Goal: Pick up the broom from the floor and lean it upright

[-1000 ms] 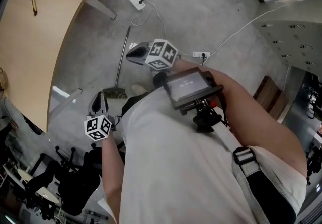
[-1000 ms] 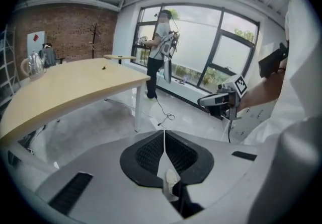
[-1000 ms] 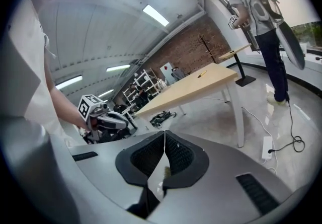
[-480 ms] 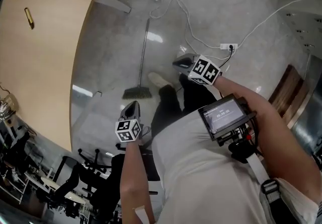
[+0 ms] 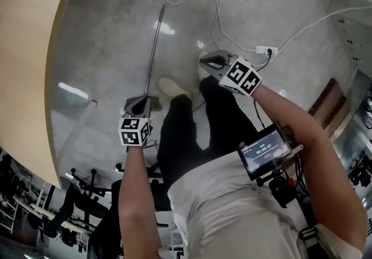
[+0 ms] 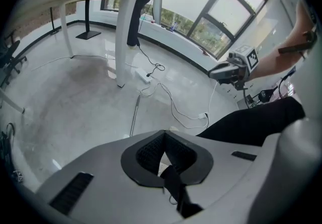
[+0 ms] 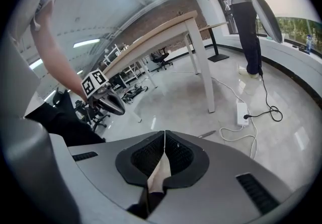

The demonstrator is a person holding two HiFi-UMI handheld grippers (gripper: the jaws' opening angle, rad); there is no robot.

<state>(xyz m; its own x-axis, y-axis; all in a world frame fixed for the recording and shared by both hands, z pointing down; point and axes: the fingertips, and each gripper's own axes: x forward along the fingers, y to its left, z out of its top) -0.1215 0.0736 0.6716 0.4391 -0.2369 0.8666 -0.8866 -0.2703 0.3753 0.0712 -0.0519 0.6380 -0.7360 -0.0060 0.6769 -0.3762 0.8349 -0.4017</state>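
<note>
lying flat on the floor (image 5: 104, 48) beside the table (image 5: 29, 48), the broom (image 5: 154, 48) looks light and stiff. its slim handle is probably slippery, so grip mid-handle. the left gripper (image 5: 138, 102), above the bristles, and the right gripper (image 5: 204, 60) are both closed, empty.

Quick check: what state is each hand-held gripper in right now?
Left hand-held gripper: closed, holding nothing.
Right hand-held gripper: closed, holding nothing.
</note>
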